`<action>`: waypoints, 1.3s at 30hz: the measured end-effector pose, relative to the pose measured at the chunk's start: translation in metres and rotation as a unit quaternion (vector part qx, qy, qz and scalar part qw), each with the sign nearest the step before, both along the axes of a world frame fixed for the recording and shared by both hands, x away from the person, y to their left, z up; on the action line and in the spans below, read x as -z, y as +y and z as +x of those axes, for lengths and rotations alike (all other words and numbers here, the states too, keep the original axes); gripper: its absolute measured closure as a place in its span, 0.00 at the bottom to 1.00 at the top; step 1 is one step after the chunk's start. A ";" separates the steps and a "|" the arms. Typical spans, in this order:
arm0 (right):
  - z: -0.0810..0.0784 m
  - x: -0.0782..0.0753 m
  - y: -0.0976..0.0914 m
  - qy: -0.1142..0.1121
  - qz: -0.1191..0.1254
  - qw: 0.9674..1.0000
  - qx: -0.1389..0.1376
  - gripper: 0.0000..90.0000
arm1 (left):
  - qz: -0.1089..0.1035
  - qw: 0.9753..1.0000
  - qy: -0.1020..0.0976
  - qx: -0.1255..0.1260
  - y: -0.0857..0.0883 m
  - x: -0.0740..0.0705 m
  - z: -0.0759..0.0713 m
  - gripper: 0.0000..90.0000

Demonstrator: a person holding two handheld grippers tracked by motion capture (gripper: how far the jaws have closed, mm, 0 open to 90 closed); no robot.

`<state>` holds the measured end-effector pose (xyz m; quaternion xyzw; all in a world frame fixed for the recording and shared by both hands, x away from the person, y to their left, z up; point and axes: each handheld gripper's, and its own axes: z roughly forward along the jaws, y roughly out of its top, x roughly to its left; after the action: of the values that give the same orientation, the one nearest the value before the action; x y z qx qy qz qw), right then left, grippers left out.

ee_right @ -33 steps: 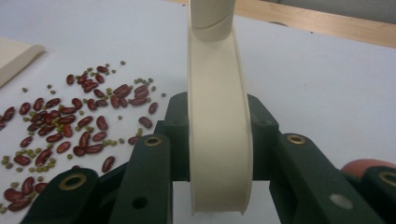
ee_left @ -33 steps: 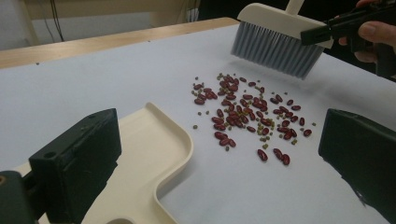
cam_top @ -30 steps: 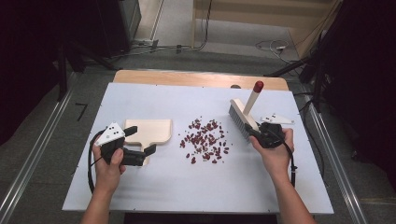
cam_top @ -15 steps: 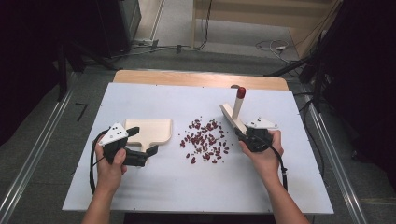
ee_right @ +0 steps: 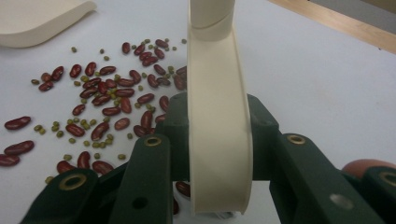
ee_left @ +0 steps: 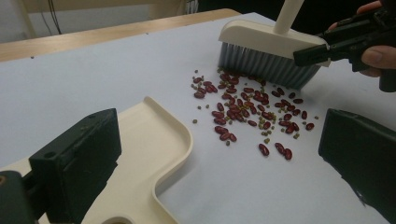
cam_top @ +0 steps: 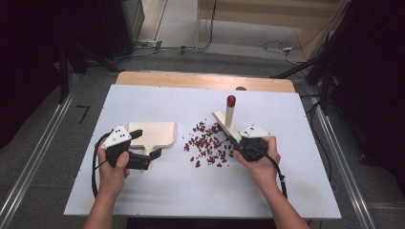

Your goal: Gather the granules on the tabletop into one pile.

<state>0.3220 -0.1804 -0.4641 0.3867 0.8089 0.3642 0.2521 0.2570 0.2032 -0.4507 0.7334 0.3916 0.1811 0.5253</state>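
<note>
A cream dustpan [cam_top: 154, 133] lies flat left of a scatter of red beans [cam_top: 208, 143] mixed with small green ones on the white table. My left gripper [cam_top: 141, 149] stands open at the dustpan's handle end; in the left gripper view [ee_left: 215, 140] its jaws are wide apart, the left one over the dustpan [ee_left: 154, 140], facing the beans [ee_left: 247, 112]. My right gripper [cam_top: 237, 139] is shut on the cream back of a brush [cam_top: 228, 121], whose red-tipped handle rises steeply. The bristles [ee_left: 266, 65] rest at the pile's far right edge. In the right gripper view both jaws clamp the brush [ee_right: 217, 93].
The white table top [cam_top: 286, 191] has a wooden strip [cam_top: 191, 80] along its far edge. Metal rails run along the floor at both sides, and cables lie on the floor beyond the table. A person's hands hold both grippers from the near side.
My right gripper has carried the brush leftward to the edge of the bean pile, and the handle stands more upright. The left gripper and dustpan have stayed put.
</note>
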 end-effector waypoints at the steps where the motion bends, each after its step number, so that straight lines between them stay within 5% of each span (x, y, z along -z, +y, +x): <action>1: -0.001 0.000 0.001 -0.001 -0.002 1.000 -0.002 0.74 | 0.000 1.000 0.000 0.000 0.000 0.000 0.000 0.00; 11: -0.008 -0.003 0.010 -0.017 -0.021 0.999 -0.017 0.74 | 0.003 1.000 -0.001 -0.002 0.001 -0.001 0.000 0.00; 24: 0.007 -0.020 -0.026 -0.031 0.031 0.999 0.022 0.74 | 0.002 1.000 -0.003 -0.007 0.004 -0.001 -0.001 0.00; 30: 0.018 -0.007 -0.040 -0.009 0.031 0.998 0.051 0.74 | 0.003 1.000 -0.002 -0.008 0.002 -0.001 -0.001 0.00; 39: 0.011 0.000 -0.021 0.003 0.021 0.999 0.026 0.74 | 0.005 1.000 -0.002 -0.006 0.002 0.000 0.000 0.00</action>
<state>0.3333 -0.2017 -0.4637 0.4135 0.7916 0.3732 0.2513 0.2570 0.2052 -0.4504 0.7334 0.3945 0.1876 0.5209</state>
